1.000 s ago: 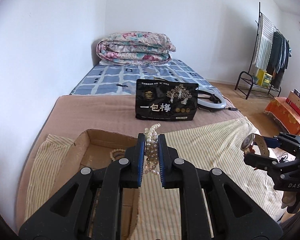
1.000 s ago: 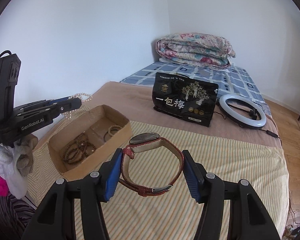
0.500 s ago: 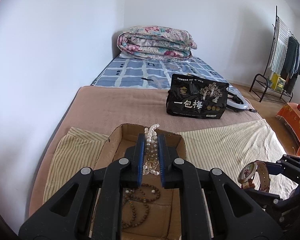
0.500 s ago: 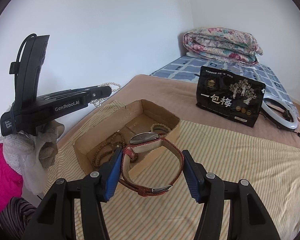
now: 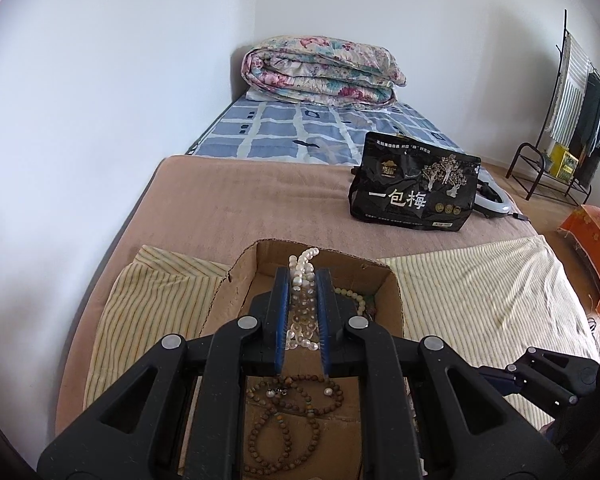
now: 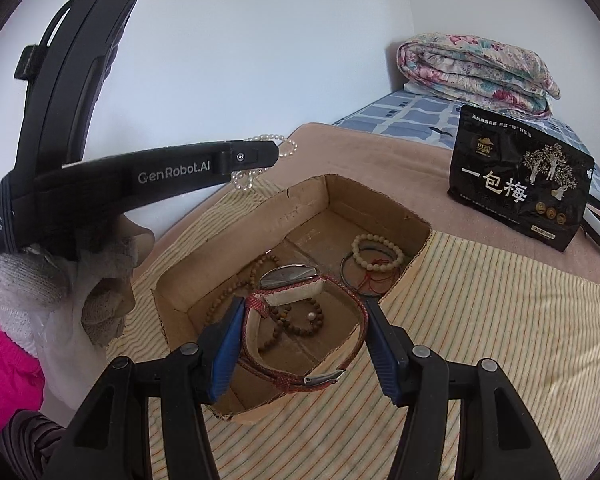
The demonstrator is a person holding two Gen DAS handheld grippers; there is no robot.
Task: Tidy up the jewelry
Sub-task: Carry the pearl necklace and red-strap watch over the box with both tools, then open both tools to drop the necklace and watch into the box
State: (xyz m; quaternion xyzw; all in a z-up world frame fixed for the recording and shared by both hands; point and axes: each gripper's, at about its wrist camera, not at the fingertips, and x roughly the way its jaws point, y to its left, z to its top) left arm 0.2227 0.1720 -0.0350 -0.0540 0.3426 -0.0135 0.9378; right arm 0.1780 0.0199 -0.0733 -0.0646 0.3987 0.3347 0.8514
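- Over a cardboard box (image 6: 236, 236) on a striped cloth (image 6: 480, 320) spread across the bed, two hand-held grippers hang, each carrying jewelry.
- Left gripper (image 5: 302, 280), jaws nearly closed, clamps a pearl necklace (image 5: 303, 276) above the box's far half; seen from the right wrist, pearls loop out past its tip, and a gloved hand (image 6: 60, 280) holds its handle.
- Right gripper (image 6: 304, 316) grips a red-strapped watch (image 6: 300, 280) by its band above the box's near end.
- Inside the box lie dark wooden beads (image 5: 284, 432), a pale bead bracelet (image 6: 376, 252) and a dark bangle (image 6: 360, 272).
- Beyond, far right, stands a black printed bag (image 6: 520, 184); a folded floral quilt (image 5: 320, 70) lies against the far wall.
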